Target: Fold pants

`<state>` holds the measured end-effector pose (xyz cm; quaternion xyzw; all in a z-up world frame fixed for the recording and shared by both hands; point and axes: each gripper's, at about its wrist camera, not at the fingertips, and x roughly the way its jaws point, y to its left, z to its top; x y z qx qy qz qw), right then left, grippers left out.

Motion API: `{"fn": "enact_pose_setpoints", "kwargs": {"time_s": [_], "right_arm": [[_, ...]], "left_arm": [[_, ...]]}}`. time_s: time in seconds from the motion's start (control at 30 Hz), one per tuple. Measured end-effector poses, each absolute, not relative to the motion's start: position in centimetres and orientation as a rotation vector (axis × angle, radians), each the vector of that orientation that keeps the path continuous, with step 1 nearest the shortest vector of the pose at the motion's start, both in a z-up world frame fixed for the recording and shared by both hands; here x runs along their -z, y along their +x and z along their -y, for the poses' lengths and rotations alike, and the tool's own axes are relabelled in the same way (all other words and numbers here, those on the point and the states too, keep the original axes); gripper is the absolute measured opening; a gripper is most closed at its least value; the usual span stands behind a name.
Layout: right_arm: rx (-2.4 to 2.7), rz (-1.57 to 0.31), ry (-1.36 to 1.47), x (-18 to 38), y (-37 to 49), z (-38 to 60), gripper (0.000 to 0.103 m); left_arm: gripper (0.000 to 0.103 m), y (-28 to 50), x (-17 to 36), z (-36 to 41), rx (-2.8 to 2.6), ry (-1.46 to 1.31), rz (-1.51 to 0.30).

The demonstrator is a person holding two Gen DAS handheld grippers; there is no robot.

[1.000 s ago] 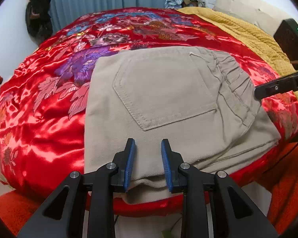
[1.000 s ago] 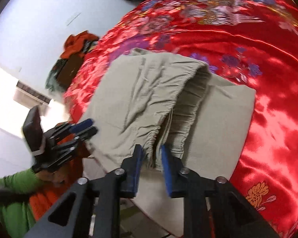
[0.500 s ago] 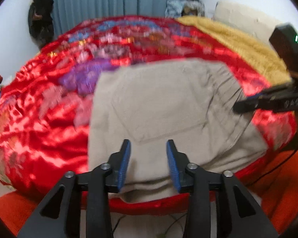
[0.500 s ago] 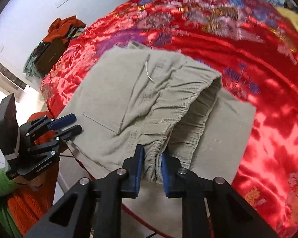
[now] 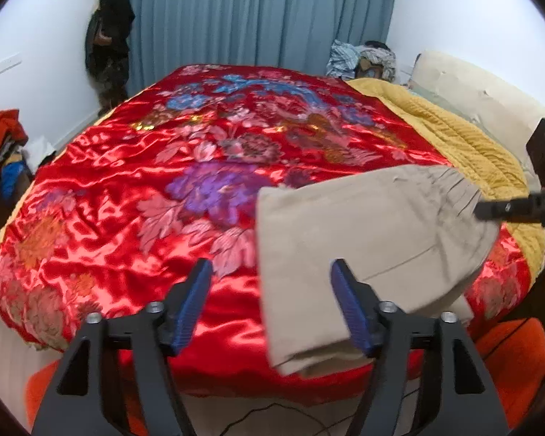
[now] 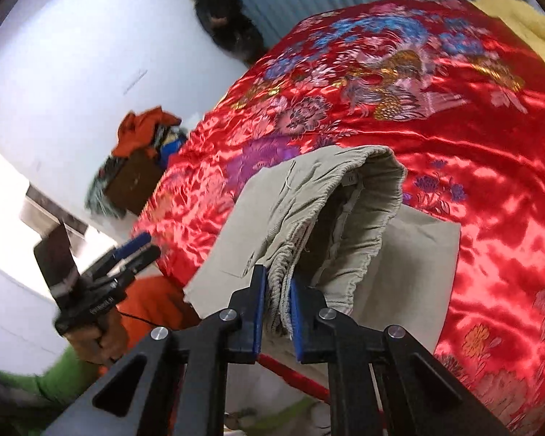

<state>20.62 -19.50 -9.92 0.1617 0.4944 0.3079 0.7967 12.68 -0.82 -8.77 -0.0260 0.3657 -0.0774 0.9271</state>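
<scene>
- The right gripper [image 6: 276,312], black-framed with blue pads, pinches the gathered elastic waistband of the folded beige corduroy pants [image 6: 309,218]; its jaws have just been closing further on that bunched cloth, and the waist end hangs open above the pads.
- The left gripper [image 5: 272,309] stands spread wide with nothing pressed between its pads; its jaws have just been opening, and only the near corner of the pants crosses behind its right pad.
- The pants [image 5: 363,239] lie as a folded stack at the near edge of the shiny red satin bedspread with embroidered flowers [image 5: 163,189], the waist end lifted off it on the right gripper's side, the lower layers lying on the spread.
- Judged from this, the step in hand is carrying or turning the finished stack by the waistband. To do it well, the pinch should take every layer of the band, not just the top one, or the fold will slip open.
- The free left gripper would best catch the opposite edge of the stack, so the layers rise together and stay squared.
- Beyond the pants, a mustard-yellow quilted blanket [image 5: 465,145] covers the far right side of the bedspread.
- Behind the bedspread hang blue-grey pleated curtains [image 5: 258,14].
</scene>
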Motion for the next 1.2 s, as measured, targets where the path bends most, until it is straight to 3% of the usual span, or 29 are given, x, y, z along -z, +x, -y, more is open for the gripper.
{"fn": "enact_pose_setpoints", "kwargs": {"time_s": [0.13,0.27,0.47,0.57,0.9,1.2], "right_arm": [[-0.660,-1.045,0.427,9.6,20.9,19.9,0.012],[-0.677,-1.032,0.518,8.7,21.2,20.0,0.012],[-0.721,-1.004,0.620,6.8,21.2,19.4,0.011],[-0.736,-0.998,0.604,6.2,20.7,19.4,0.011],[-0.604,-1.076,0.741,13.2,18.9,26.0,0.010],[-0.640,-1.014,0.746,11.2,19.6,26.6,0.010]], "left_arm": [[0.080,11.3,9.8,-0.3,0.227,-0.066,-0.769],[0.089,10.1,11.1,3.0,0.297,0.109,-0.765],[0.091,11.6,14.8,4.9,0.203,0.232,-0.820],[0.090,12.2,15.3,3.4,0.159,0.151,-0.854],[0.087,10.8,15.6,3.7,0.256,0.166,-0.884],[0.086,12.3,16.6,3.6,0.173,0.163,-0.912]]}}
